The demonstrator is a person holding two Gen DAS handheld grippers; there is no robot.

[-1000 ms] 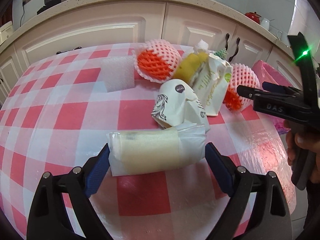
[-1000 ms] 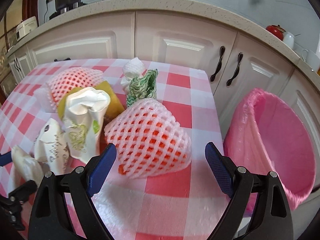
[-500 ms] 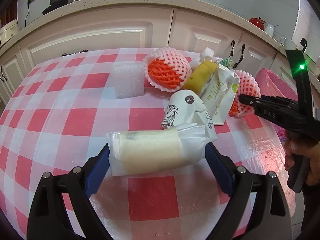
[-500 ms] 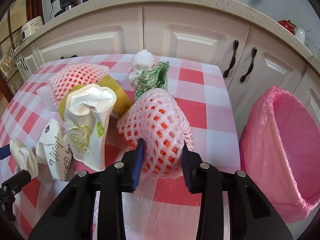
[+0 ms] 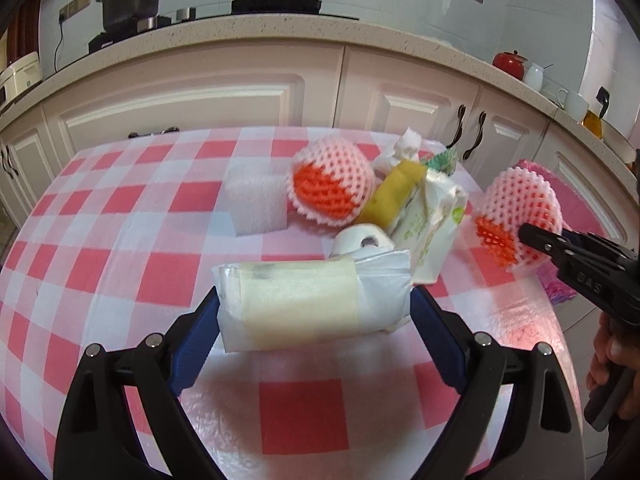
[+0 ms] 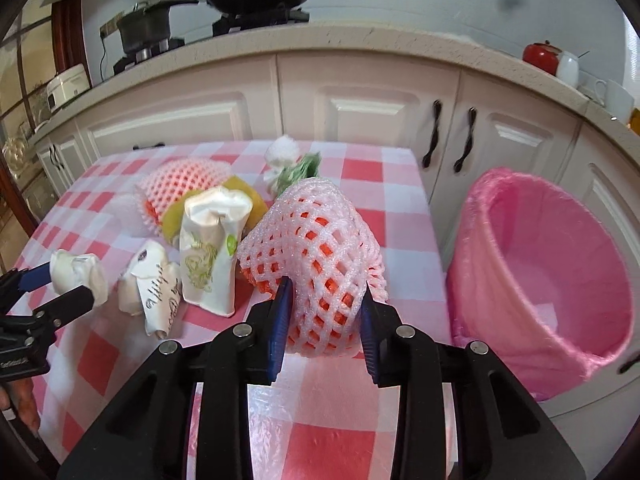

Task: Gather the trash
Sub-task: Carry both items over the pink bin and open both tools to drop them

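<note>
Right tongs [image 6: 324,316] pinch foam-net fruit [image 6: 316,248], raised off the bench [image 6: 360,440]; pink-lined bin [image 6: 560,344] sits just right. Carry over the rim before releasing; net is springy. Left tongs [image 5: 314,312] clamp plastic-wrapped roll [image 5: 308,304] endwise, raised above the cloth

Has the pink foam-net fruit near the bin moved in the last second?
Yes. The pink foam-net fruit, now clamped by the right gripper, has lifted off the checked tablecloth toward the pink-lined bin.
</note>
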